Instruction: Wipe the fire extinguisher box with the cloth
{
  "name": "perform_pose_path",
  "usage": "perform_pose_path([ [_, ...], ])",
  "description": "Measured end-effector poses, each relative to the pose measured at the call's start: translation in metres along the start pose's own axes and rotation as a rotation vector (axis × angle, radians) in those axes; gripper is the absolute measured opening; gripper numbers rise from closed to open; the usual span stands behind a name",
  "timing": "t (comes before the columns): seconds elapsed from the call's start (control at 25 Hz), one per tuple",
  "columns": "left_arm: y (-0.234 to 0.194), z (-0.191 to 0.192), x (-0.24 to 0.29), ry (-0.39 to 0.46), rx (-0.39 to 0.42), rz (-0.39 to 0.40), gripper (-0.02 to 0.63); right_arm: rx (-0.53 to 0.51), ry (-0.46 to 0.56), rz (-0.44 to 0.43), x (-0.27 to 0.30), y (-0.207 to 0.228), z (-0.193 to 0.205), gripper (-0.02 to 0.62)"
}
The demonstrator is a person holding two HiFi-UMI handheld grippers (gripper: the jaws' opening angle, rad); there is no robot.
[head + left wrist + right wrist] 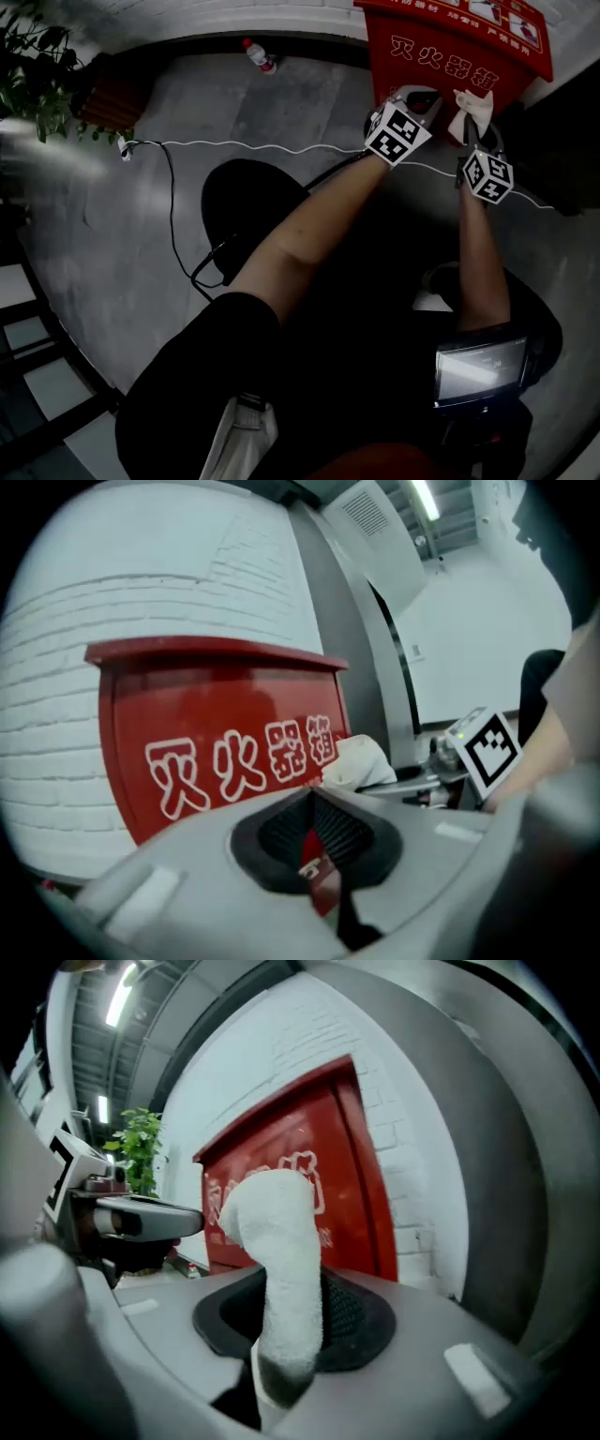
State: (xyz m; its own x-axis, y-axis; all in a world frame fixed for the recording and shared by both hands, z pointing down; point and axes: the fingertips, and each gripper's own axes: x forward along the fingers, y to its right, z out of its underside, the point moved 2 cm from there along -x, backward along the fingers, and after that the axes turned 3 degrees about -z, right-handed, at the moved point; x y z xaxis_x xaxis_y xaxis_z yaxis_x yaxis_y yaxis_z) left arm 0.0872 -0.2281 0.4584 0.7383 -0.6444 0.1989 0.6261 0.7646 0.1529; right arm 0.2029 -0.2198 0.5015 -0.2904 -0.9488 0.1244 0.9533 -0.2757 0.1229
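Note:
The red fire extinguisher box point(450, 47) with white characters stands against a white brick wall, straight ahead in the left gripper view point(216, 752) and behind the cloth in the right gripper view point(342, 1176). My right gripper point(473, 124) point(281, 1283) is shut on a white cloth point(279, 1241), which sticks up out of its jaws just in front of the box face point(472, 108). My left gripper point(417, 97) point(314, 794) hovers beside it, close to the box front, jaws shut with nothing held. The cloth point(361, 761) shows to its right.
A plastic bottle point(260, 56) lies on the grey floor by the wall. A white cable point(234, 143) and a black cable point(173, 216) cross the floor. A potted plant point(37, 75) stands far left. The person's legs fill the lower middle.

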Motion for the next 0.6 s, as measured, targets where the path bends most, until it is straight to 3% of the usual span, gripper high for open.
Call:
perform_pose_path([
  [0.2, -0.033, -0.066, -0.051, 0.08, -0.023, -0.041, -0.002, -0.066, 0.028, -0.172, -0.006, -0.075, -0.07, 0.114],
  [0.4, -0.033, -0.16, -0.105, 0.146, -0.051, 0.033, -0.002, -0.129, 0.044, -0.235, -0.039, -0.11, -0.18, 0.115],
  [0.6, -0.027, -0.195, -0.133, 0.214, -0.079, 0.061, -0.002, -0.162, 0.048, -0.334, -0.067, -0.137, -0.226, 0.118],
])
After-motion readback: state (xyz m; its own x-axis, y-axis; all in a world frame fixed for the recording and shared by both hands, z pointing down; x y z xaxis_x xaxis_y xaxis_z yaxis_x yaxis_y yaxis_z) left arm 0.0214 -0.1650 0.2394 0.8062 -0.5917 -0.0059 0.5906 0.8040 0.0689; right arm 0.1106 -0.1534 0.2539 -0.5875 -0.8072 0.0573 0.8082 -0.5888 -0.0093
